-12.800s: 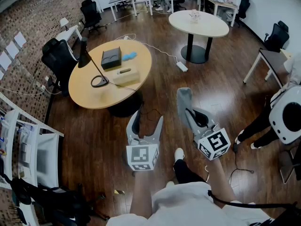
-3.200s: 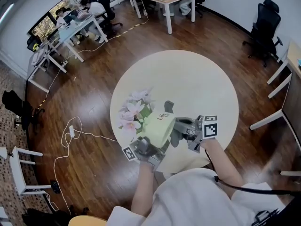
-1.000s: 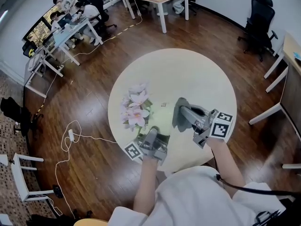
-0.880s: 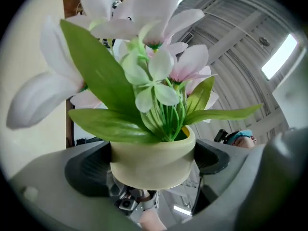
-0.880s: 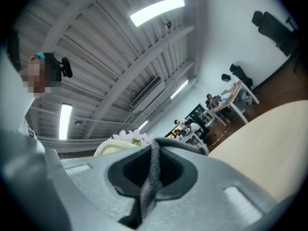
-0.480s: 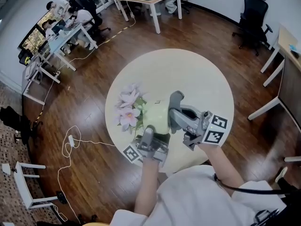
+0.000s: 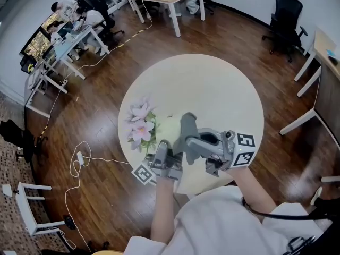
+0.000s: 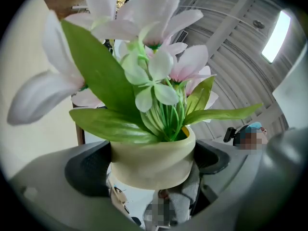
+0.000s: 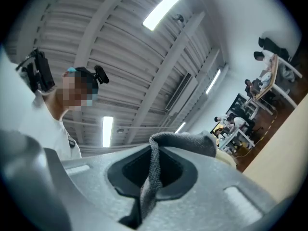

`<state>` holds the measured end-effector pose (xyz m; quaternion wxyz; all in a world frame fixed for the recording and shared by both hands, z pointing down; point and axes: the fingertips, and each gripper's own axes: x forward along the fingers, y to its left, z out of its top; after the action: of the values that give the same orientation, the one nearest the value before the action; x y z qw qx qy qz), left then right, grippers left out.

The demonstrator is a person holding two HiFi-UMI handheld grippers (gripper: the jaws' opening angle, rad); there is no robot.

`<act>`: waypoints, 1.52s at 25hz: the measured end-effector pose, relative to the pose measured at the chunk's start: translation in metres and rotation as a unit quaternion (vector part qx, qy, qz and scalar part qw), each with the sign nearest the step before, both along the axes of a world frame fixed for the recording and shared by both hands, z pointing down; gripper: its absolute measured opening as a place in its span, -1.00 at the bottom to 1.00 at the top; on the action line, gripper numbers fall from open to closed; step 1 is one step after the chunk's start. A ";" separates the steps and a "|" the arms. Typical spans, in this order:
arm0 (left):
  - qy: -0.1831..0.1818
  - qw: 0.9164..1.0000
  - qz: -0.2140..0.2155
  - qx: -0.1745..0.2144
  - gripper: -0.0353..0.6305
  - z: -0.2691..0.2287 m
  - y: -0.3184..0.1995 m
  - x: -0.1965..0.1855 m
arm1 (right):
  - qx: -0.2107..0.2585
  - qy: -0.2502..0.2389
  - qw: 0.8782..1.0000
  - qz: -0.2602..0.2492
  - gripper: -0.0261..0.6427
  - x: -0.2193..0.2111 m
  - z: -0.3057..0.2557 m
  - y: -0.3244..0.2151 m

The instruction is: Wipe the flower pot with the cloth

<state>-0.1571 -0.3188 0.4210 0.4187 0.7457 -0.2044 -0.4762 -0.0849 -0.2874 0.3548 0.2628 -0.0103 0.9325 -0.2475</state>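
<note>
A pale yellow-green flower pot [image 7: 168,133] with pink-white flowers [image 7: 138,126] is held tilted above the near edge of the round table [image 7: 212,89]. My left gripper [image 7: 162,152] is shut on the flower pot [image 8: 151,160], one jaw on each side of its body, and the blooms [image 8: 154,76] fill the left gripper view. My right gripper [image 7: 190,142] is shut on a grey cloth [image 7: 186,127], which lies against the pot's right side. In the right gripper view the cloth [image 9: 153,174] hangs pinched between the jaws of the right gripper [image 9: 154,177].
A dark wooden floor [image 7: 79,105] surrounds the table. A white cable [image 7: 85,153] trails on the floor at the left. Desks with seated people [image 7: 74,23] stand at the far left, and black office chairs [image 7: 284,15] at the far right.
My right gripper has carried the cloth up and to the left, from beside the pot onto it. The left gripper still holds the pot in about the same place.
</note>
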 end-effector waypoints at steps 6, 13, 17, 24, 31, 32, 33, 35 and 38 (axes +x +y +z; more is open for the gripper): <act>0.041 0.999 0.028 0.021 0.82 -0.008 0.014 -0.007 | -0.064 0.061 0.984 0.155 -0.95 0.043 0.045 -0.065; 0.032 0.997 0.062 0.019 0.82 -0.006 0.019 0.025 | -0.051 0.059 0.988 0.131 -0.95 0.015 0.046 -0.050; 0.043 0.998 0.050 0.001 0.82 0.007 0.010 0.025 | -0.068 -0.021 0.994 0.077 -0.95 0.008 0.025 -0.026; -0.036 0.999 0.018 -0.015 0.81 0.031 -0.001 0.019 | -0.027 -0.029 0.999 0.006 -0.95 0.012 0.010 -0.005; -0.188 0.981 -0.030 -0.039 0.80 0.069 -0.002 -0.013 | -0.034 0.037 0.996 0.079 -0.95 0.027 0.031 -0.024; -0.212 0.976 -0.035 -0.042 0.80 0.076 -0.002 -0.018 | -0.039 0.041 0.994 0.089 -0.95 0.030 0.035 -0.027; -0.232 0.971 -0.041 -0.047 0.80 0.085 -0.002 -0.024 | -0.047 0.044 0.993 0.098 -0.95 0.032 0.040 -0.030; -0.266 0.960 -0.052 -0.064 0.80 0.107 -0.003 -0.037 | -0.066 0.054 0.990 0.114 -0.95 0.034 0.053 -0.036; -0.304 0.944 -0.064 -0.108 0.80 0.149 -0.010 -0.051 | -0.076 0.073 0.987 0.118 -0.95 0.036 0.073 -0.039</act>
<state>-0.2083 -0.3284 0.5700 0.3831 0.7907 -0.4198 -0.2276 -0.0493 -0.3269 0.4274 0.2201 -0.1577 0.9199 -0.2836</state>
